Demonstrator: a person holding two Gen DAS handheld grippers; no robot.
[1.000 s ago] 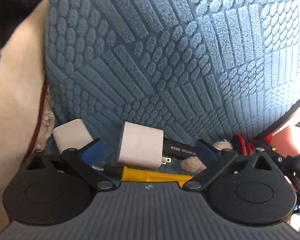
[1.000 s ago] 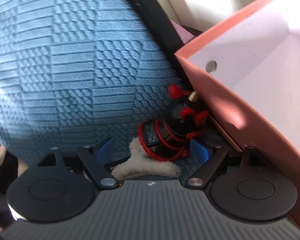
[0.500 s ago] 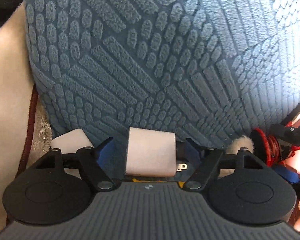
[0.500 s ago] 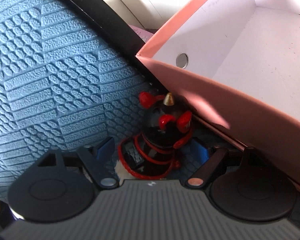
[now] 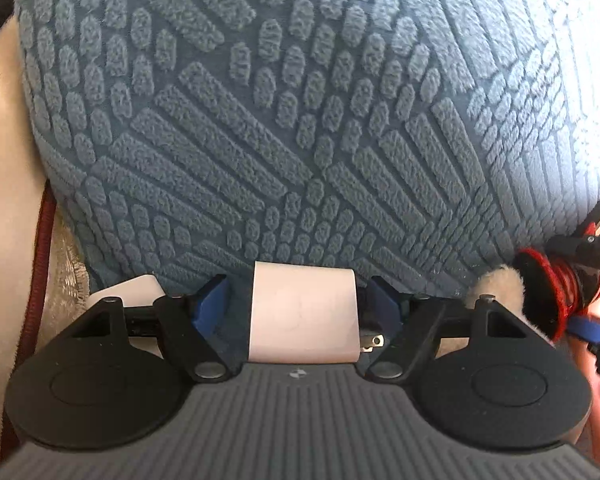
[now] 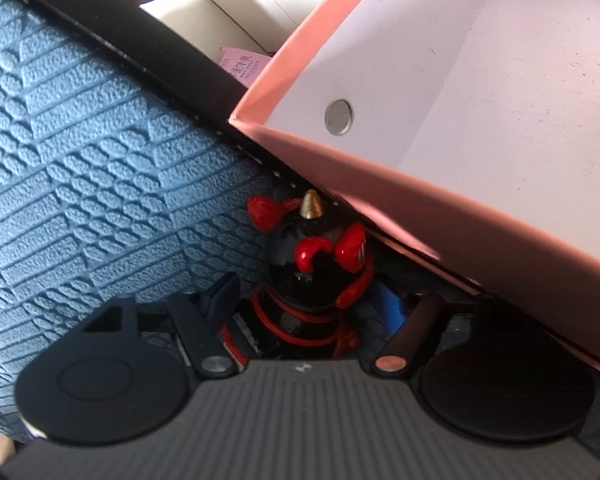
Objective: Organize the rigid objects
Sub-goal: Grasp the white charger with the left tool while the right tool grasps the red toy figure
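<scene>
Left wrist view, from left to right: a second white block [image 5: 134,290] peeks out behind the gripper's left linkage on the blue textured mat [image 5: 284,128]. Next, the left gripper [image 5: 302,306] straddles a white charger plug [image 5: 303,316], its metal prongs pointing right toward the right pad. The blue pads stand a little clear of both sides, jaws spread, having closed in earlier in the last second. Farther right lie a tuft of cream fur [image 5: 500,286] and red cord.

Right wrist view, from left to right: the same mat [image 6: 80,184], then the right gripper [image 6: 304,300], whose jaws have just been closing around a black and red horned figurine [image 6: 318,268]. It stands upright, gold horn up. Whether the pads press it I cannot tell. Just beside it, right, sits a pink box [image 6: 460,208], open.
</scene>
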